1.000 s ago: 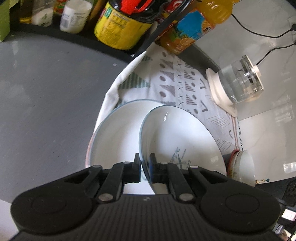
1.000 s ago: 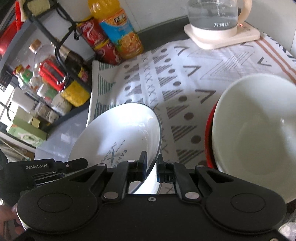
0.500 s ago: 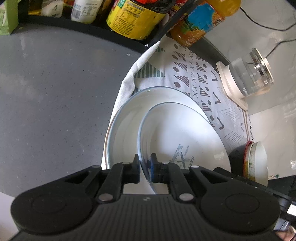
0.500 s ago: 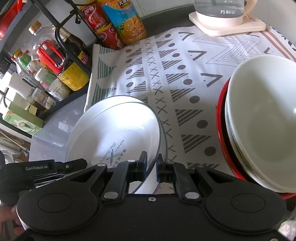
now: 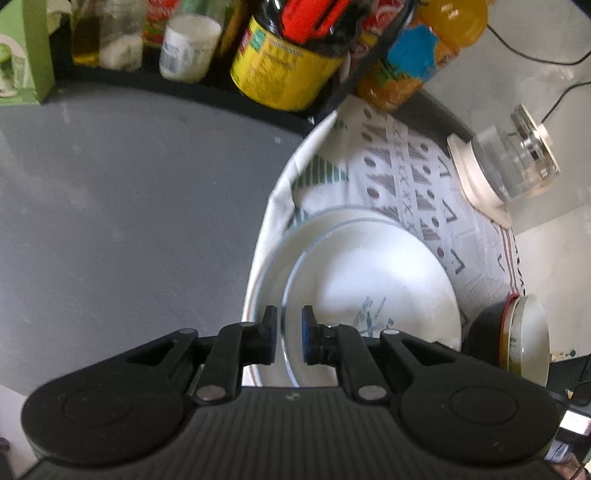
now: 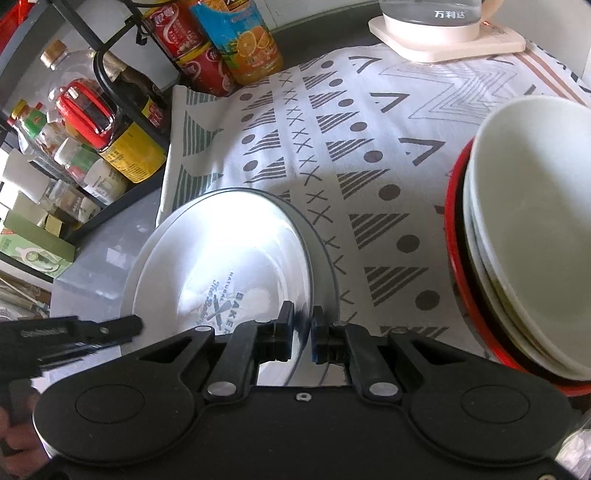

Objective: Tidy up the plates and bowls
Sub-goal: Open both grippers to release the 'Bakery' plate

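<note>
A white plate with a blue rim and a printed logo (image 5: 373, 280) (image 6: 236, 266) lies on top of a second, like plate (image 5: 273, 258) (image 6: 321, 251) on the patterned cloth. My left gripper (image 5: 287, 334) straddles the top plate's near rim with its jaws slightly apart. My right gripper (image 6: 303, 336) straddles the opposite rim, jaws also slightly apart. A stack of white bowls in a red-rimmed dish (image 6: 517, 236) (image 5: 524, 339) stands at the right.
A patterned cloth (image 6: 369, 147) covers the counter. A rack of bottles and jars (image 6: 92, 122) (image 5: 288, 55) stands at the left back. A glass kettle on a cream base (image 6: 443, 29) (image 5: 509, 166) is behind. Grey countertop (image 5: 129, 203) lies left of the cloth.
The top plate came down from a tilt and now lies flat on the lower plate. Both grippers have opened a little around its rim.
</note>
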`<state>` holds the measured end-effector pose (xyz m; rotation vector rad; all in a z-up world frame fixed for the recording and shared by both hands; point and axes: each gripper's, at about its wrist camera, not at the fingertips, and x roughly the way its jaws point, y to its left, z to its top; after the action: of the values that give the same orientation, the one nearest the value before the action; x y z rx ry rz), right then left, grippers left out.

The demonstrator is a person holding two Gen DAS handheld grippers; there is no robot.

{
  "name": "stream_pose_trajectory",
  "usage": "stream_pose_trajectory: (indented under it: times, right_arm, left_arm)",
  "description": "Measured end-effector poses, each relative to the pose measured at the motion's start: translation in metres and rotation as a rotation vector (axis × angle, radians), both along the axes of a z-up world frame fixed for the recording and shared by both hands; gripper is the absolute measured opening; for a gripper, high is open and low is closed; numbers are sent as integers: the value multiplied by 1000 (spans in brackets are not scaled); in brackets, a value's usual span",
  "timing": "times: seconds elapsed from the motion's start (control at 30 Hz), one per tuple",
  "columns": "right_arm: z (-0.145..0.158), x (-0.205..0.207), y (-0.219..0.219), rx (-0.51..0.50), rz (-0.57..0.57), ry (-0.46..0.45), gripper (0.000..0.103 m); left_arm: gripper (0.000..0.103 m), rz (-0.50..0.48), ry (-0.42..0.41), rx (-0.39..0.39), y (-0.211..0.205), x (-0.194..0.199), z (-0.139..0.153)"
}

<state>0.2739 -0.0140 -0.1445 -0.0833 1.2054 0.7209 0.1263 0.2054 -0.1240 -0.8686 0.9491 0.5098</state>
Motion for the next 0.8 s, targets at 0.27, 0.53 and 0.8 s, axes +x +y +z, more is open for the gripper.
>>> stream_pose_trajectory:
  times: [0.27,0.53,0.8]
  right_arm:
    - [-7,-1,14,-33,12,7,12]
    - [-3,-1,22,-68,15,12,19]
    - [31,-5,14,24,17,-29,29]
  left_arm:
    - [17,53,-11,-9,11,-13,2]
    - [47,42,-18,2,14,-11,7]
    - [66,-1,-47,50,11,0,28]
